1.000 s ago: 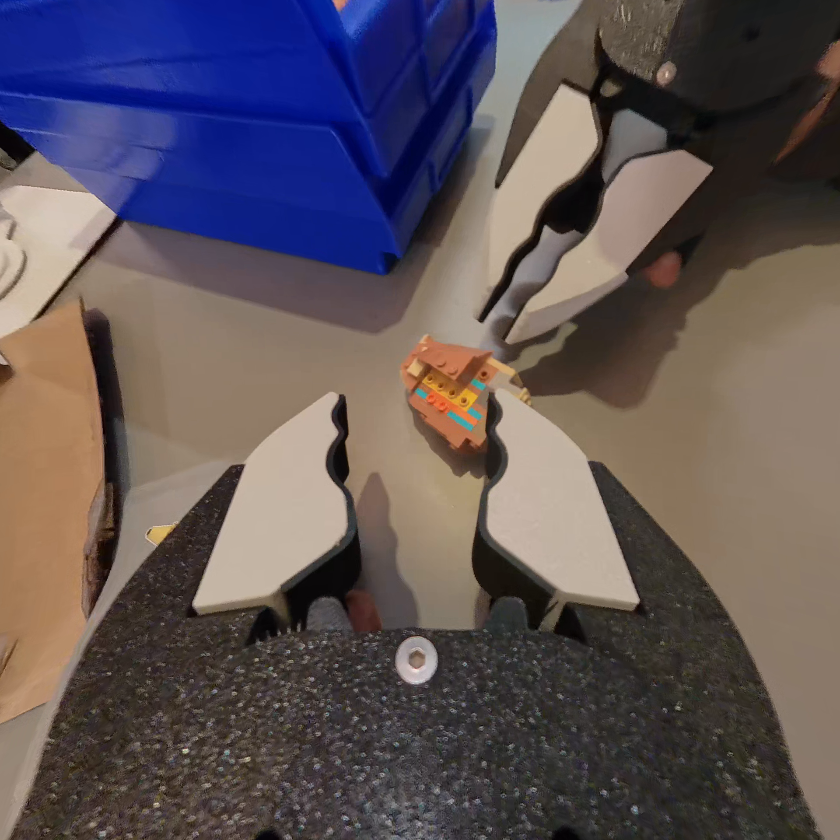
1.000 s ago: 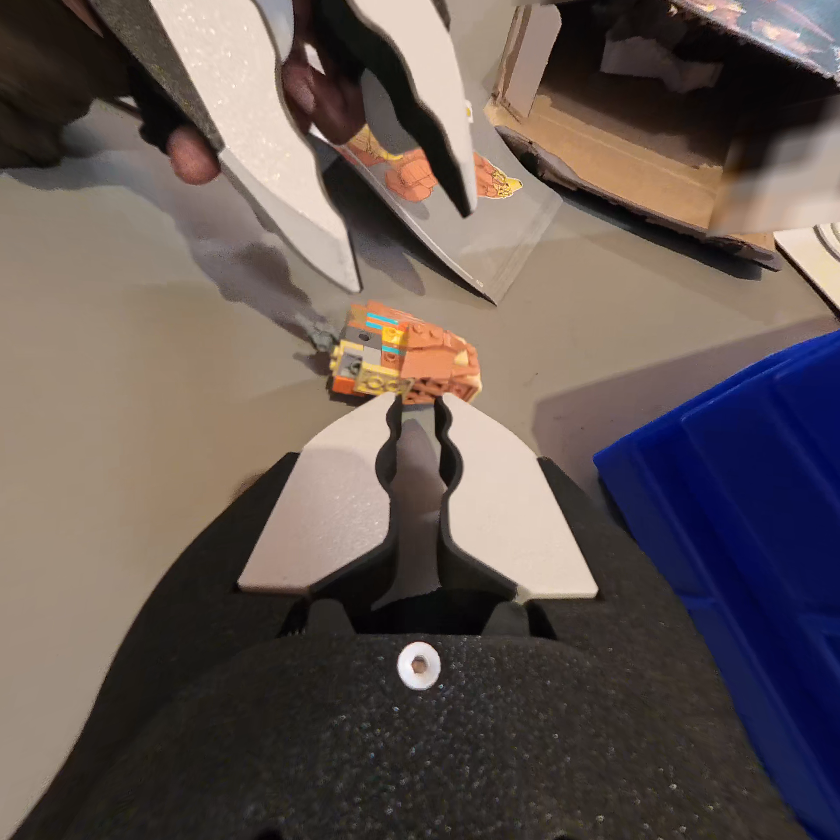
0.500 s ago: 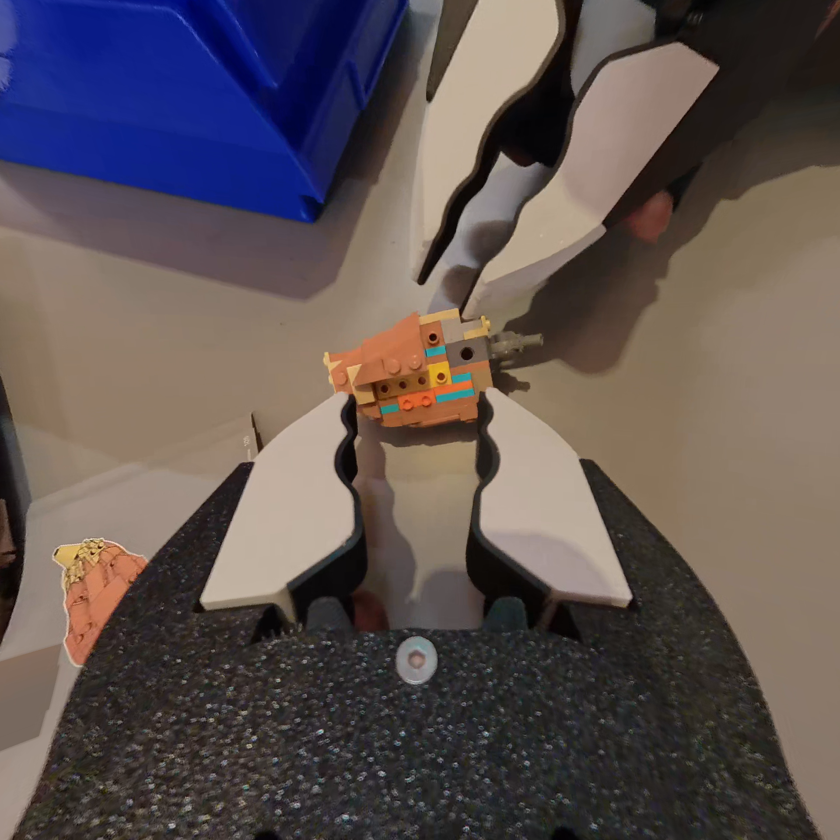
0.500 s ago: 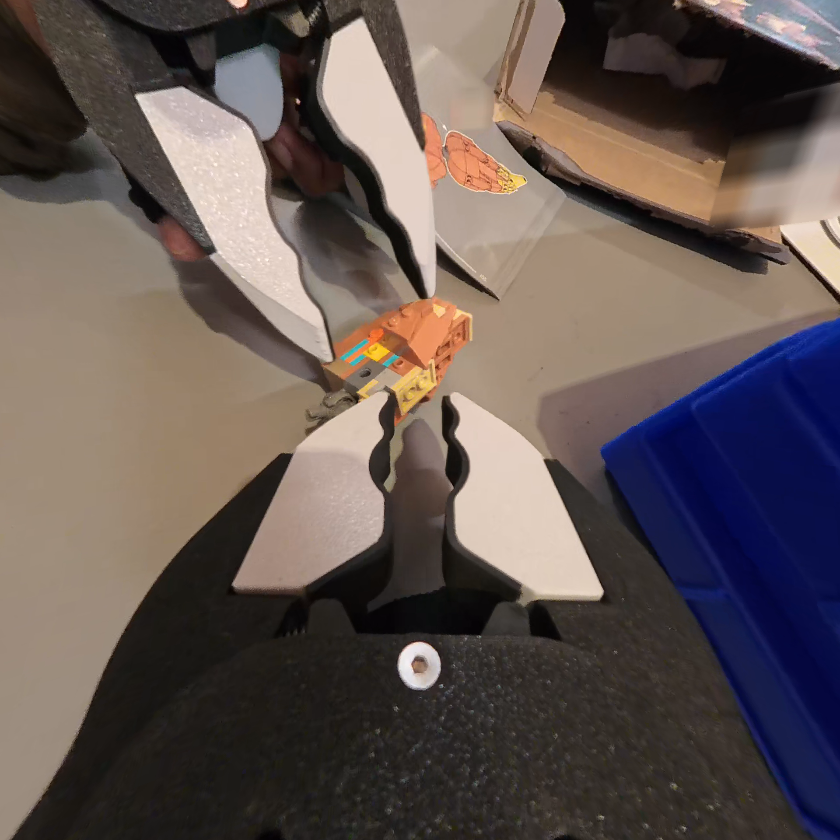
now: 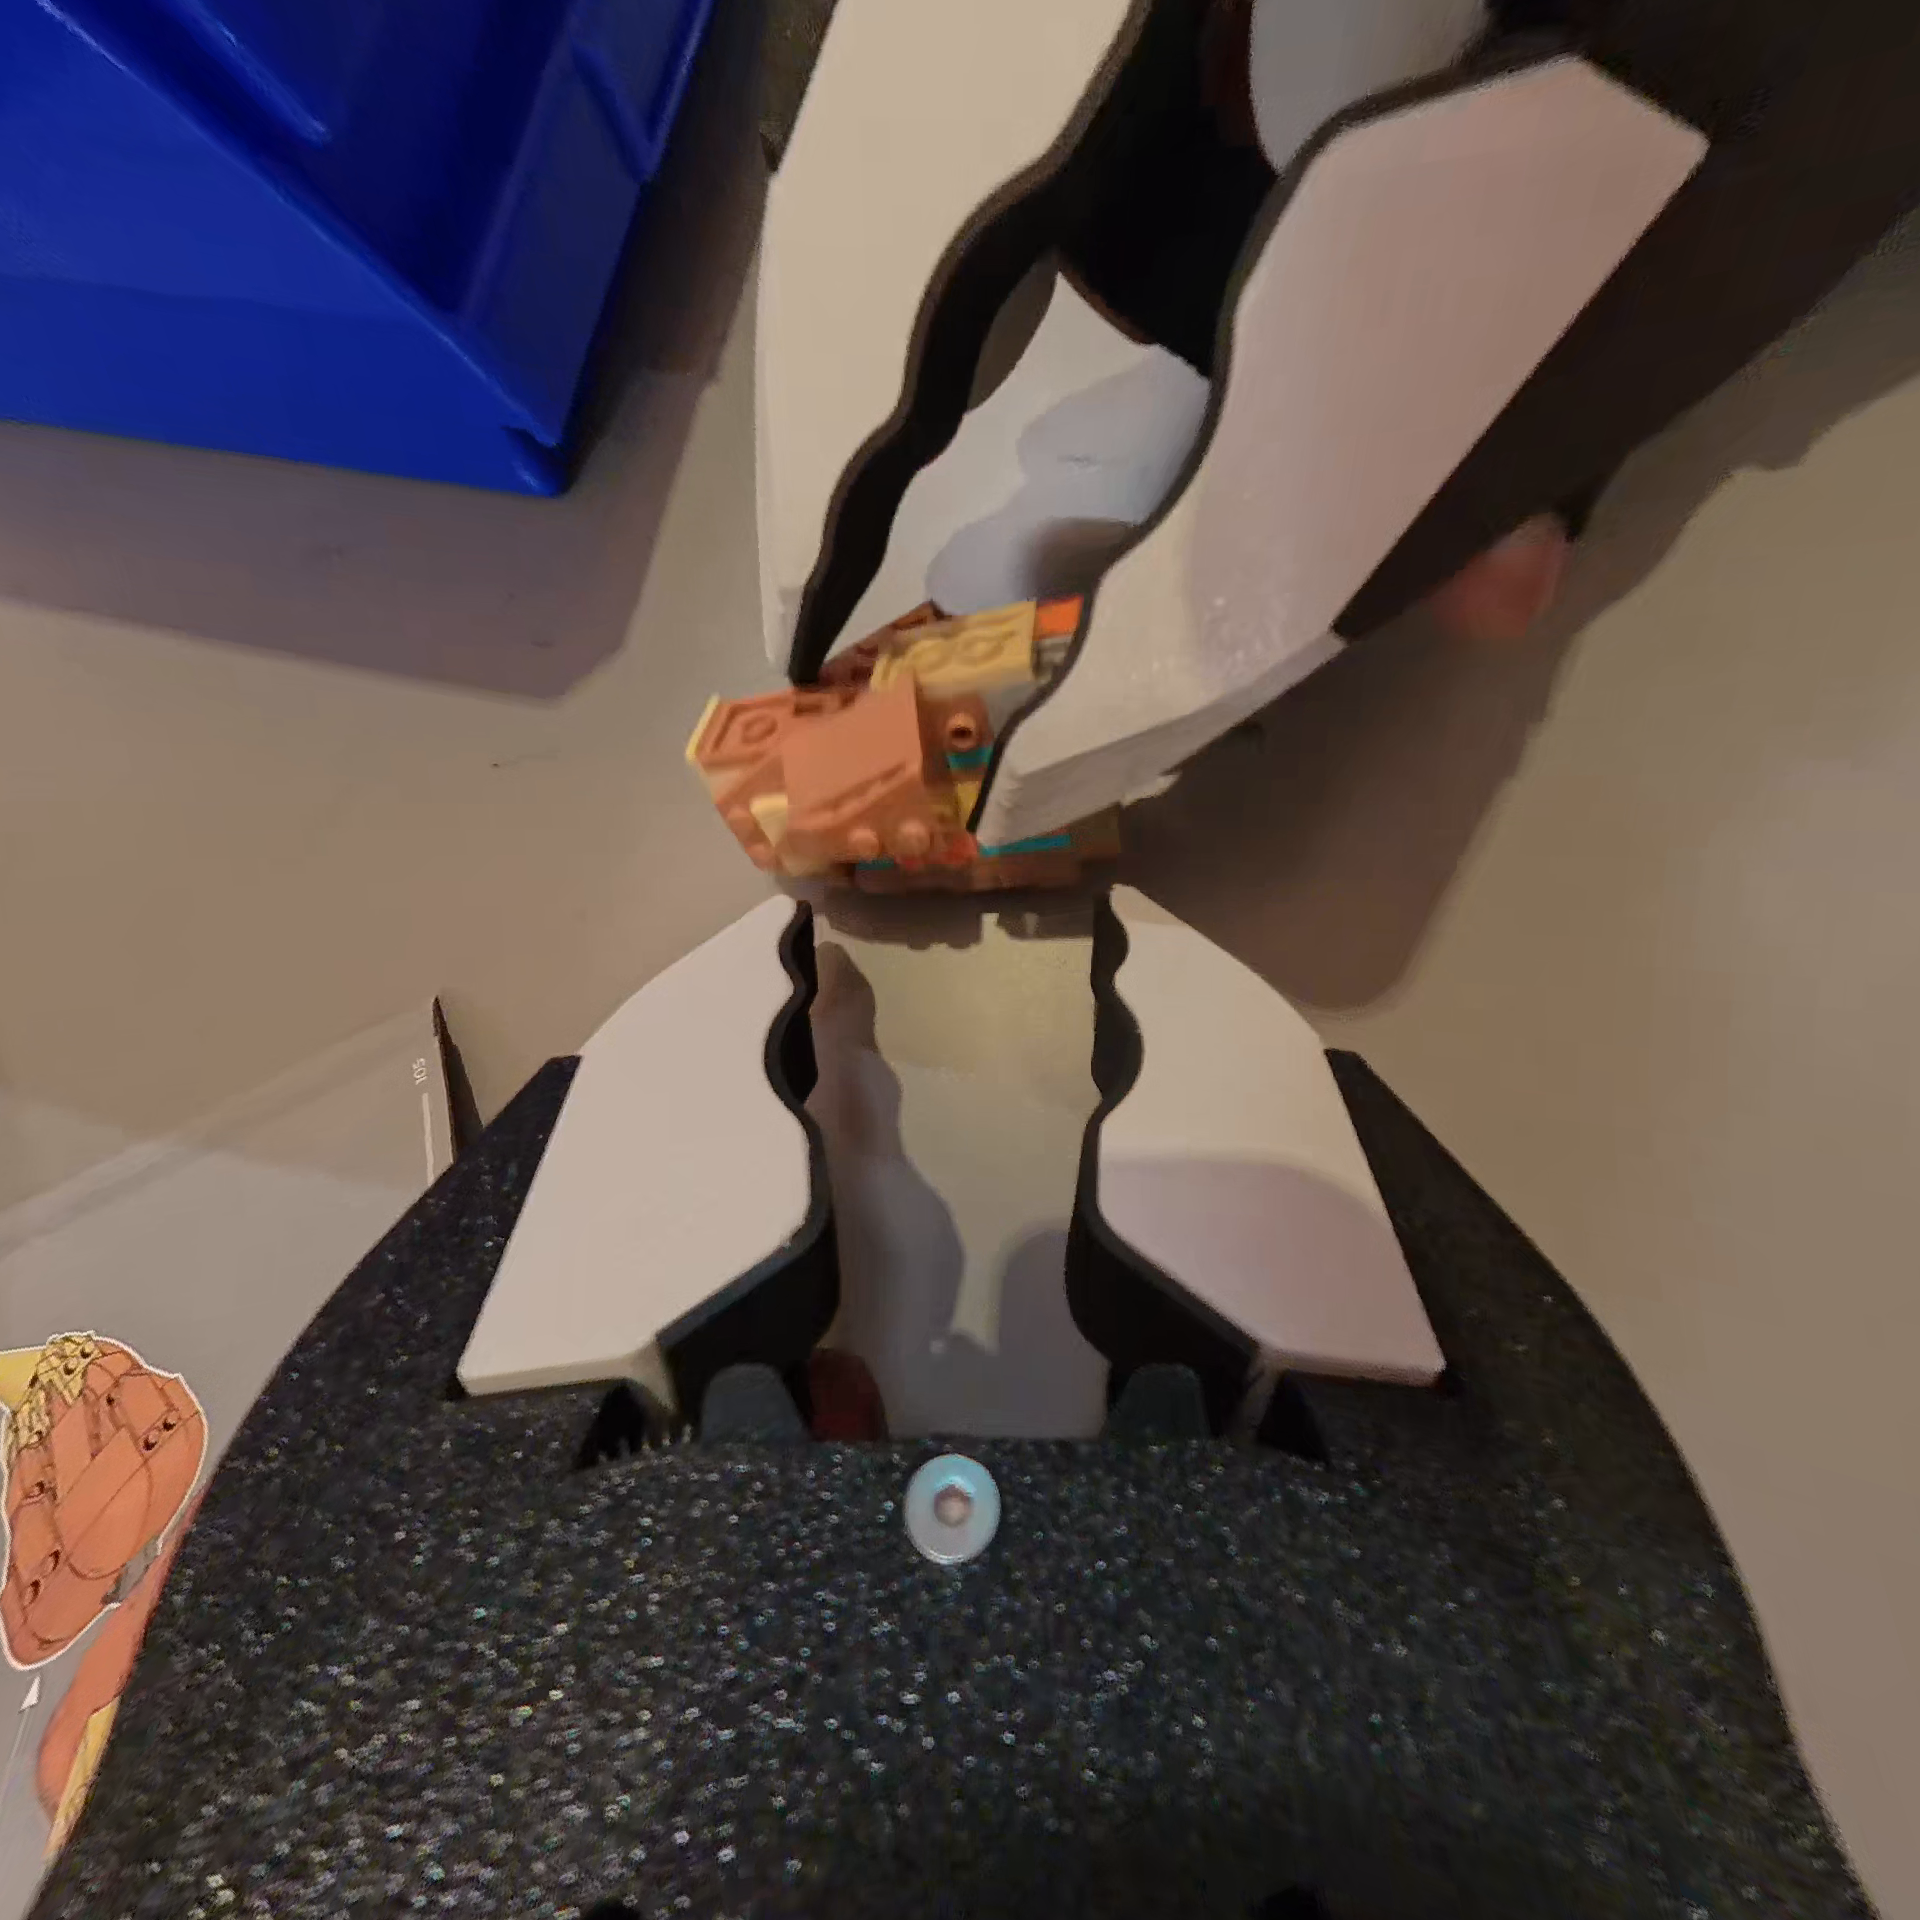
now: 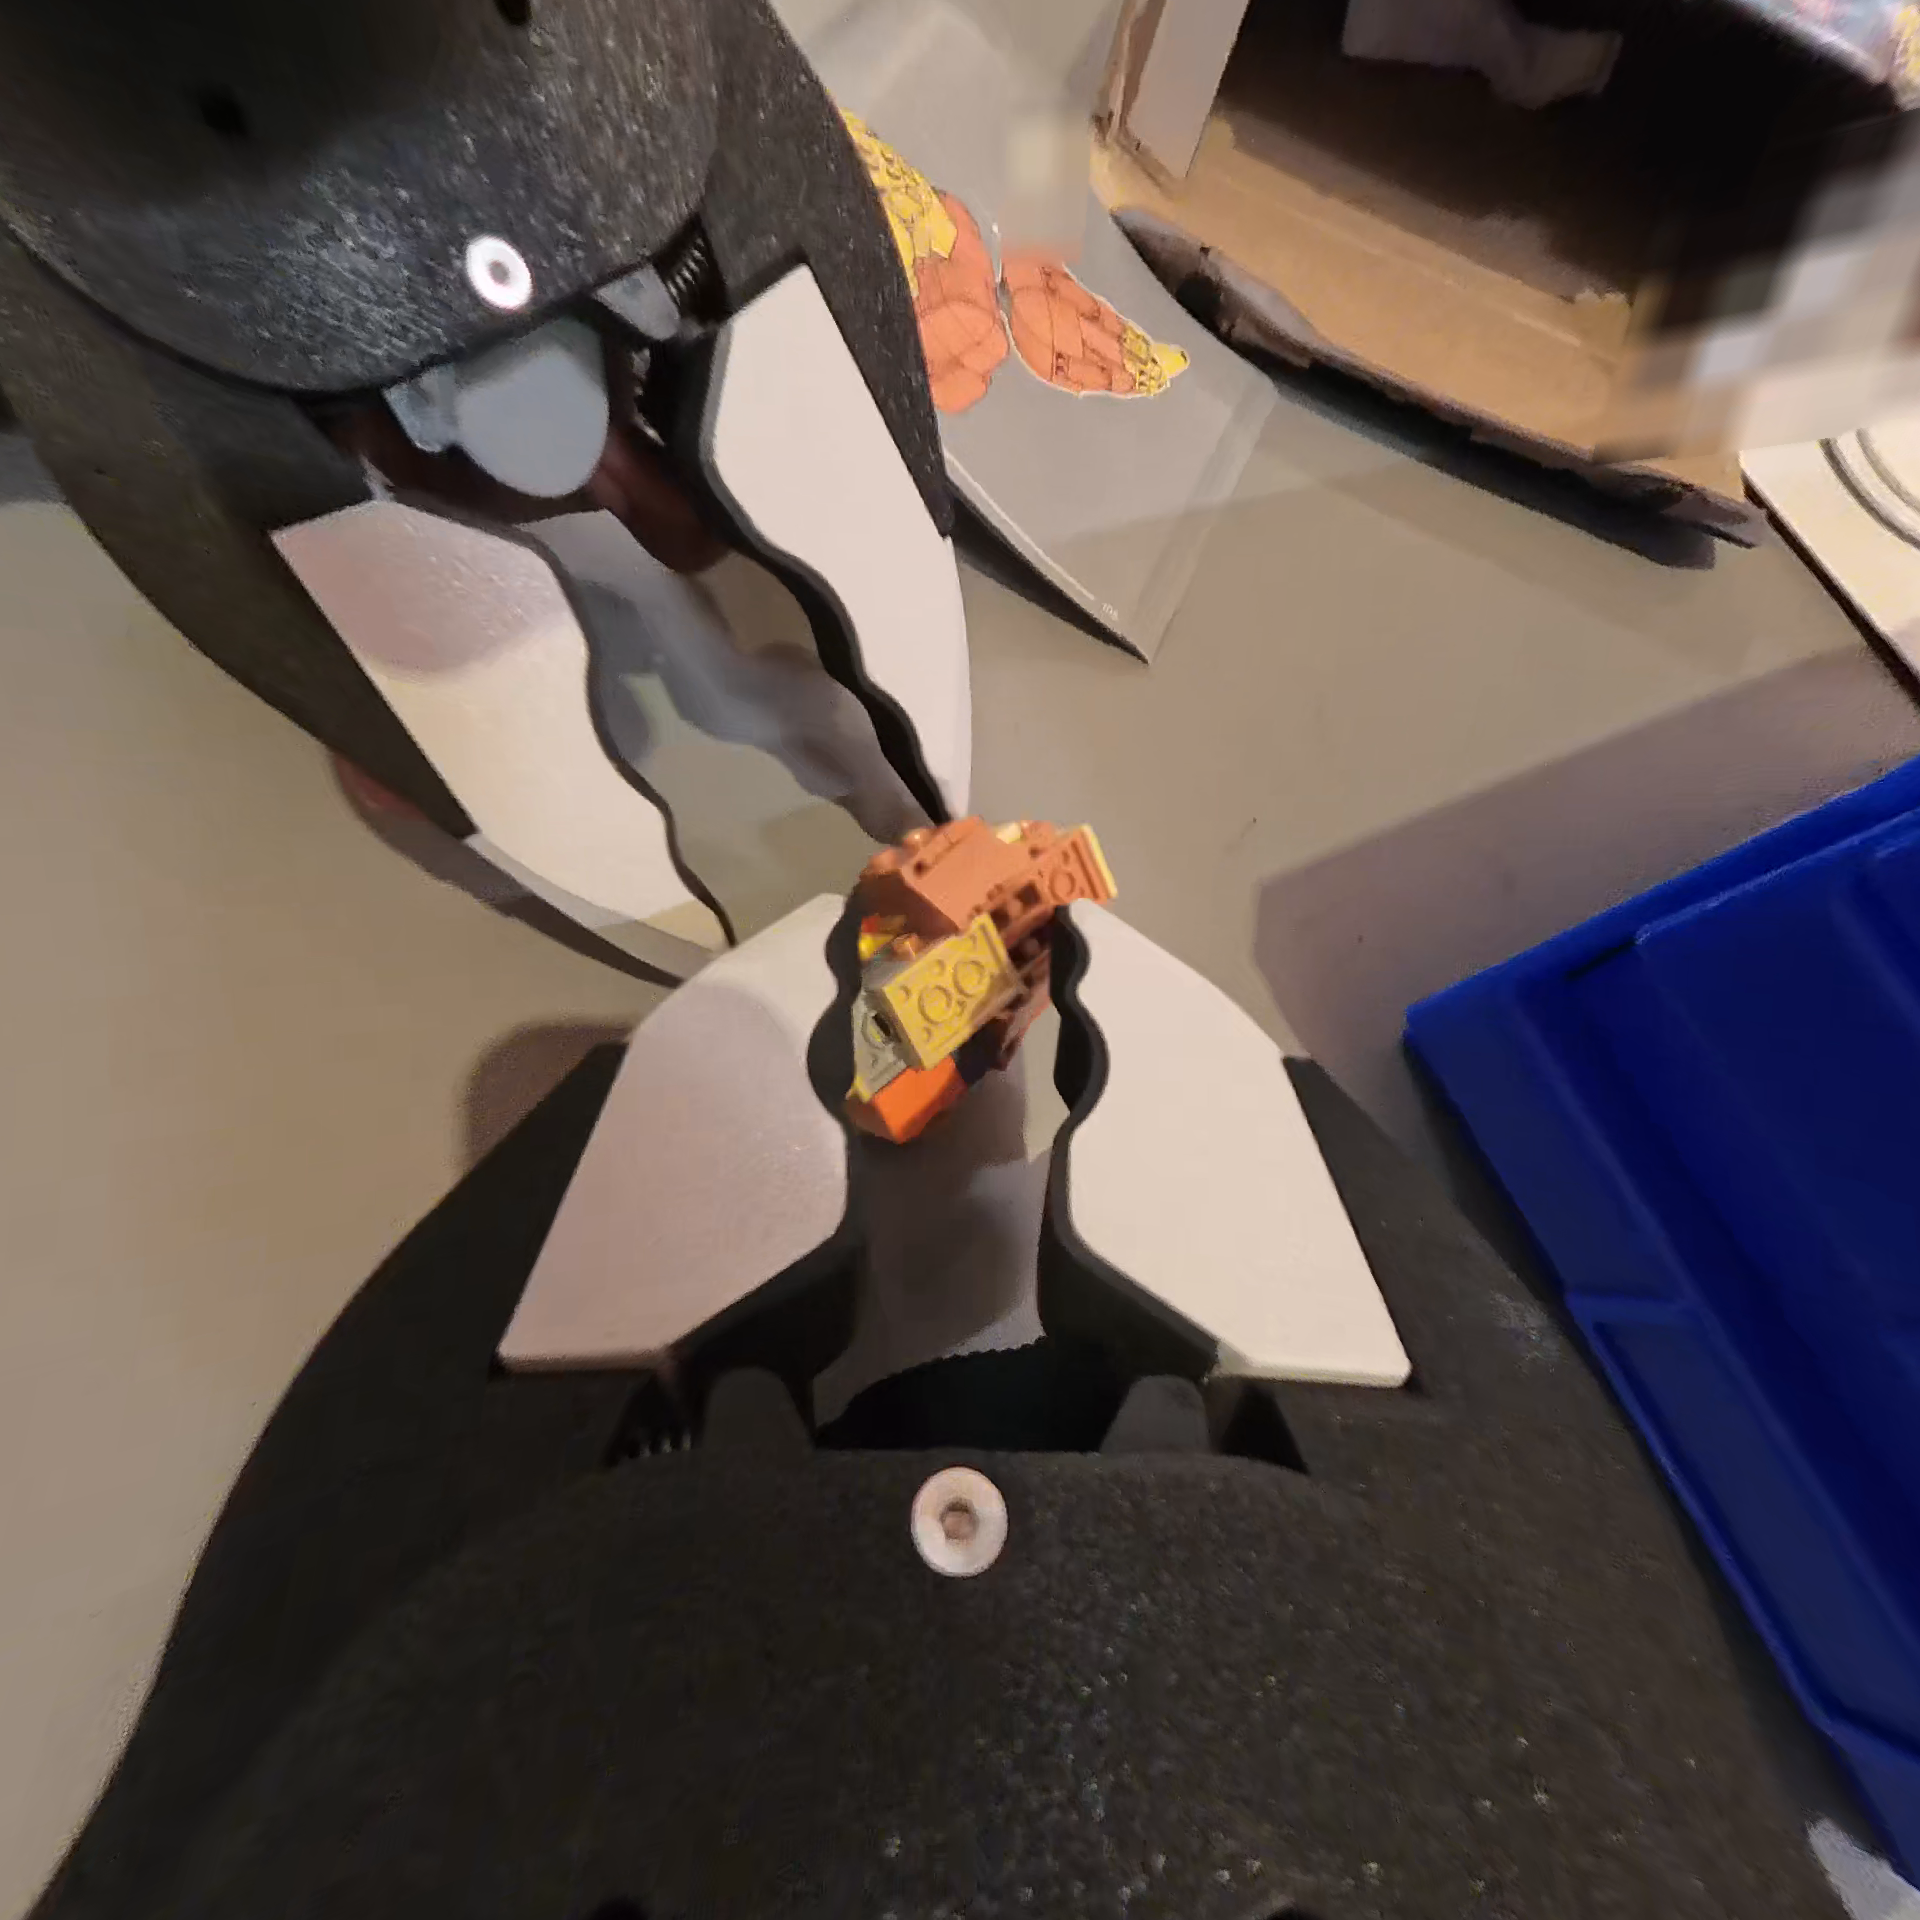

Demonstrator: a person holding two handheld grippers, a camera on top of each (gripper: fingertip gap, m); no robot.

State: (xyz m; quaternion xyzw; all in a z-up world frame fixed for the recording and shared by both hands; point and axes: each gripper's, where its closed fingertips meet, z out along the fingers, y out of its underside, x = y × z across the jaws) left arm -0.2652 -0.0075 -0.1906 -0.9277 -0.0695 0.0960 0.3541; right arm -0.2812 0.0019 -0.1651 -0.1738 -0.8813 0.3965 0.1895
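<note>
Printed sheet (image 5: pixel 99 1496) with orange brick-model artwork lies at the far left of the left wrist view, flat on the grey surface (image 5: pixel 260 831), partly hidden by the left gripper body. Blue plastic bin (image 5: pixel 312 208) stands behind it at upper left, well apart from both grippers. Left gripper (image 5: pixel 945 914) occupies the centre of that view with its jaws spread and nothing between them; its fingertips (image 5: pixel 769 925) sit just below the brick model (image 5: pixel 852 769), very near its underside, though contact cannot be confirmed. The brick model, a small assembly of brown, tan, orange and teal pieces, is lifted off the surface and tilted. Right gripper (image 5: pixel 904 748) enters from the upper right of the same view and is clenched on the model, one finger on each side. In the right wrist view the left gripper (image 6: pixel 842 862) hangs at upper left, pointing down toward the model. At centre, the right gripper (image 6: pixel 951 914) grasps the brick model (image 6: pixel 977 956), whose tan studded plate faces the camera while its brown end projects beyond the fingertips. The printed sheet (image 6: pixel 1091 468) lies behind, an open cardboard box (image 6: pixel 1403 229) stands at upper right, and the blue bin (image 6: pixel 1714 1143) fills the right edge.
</note>
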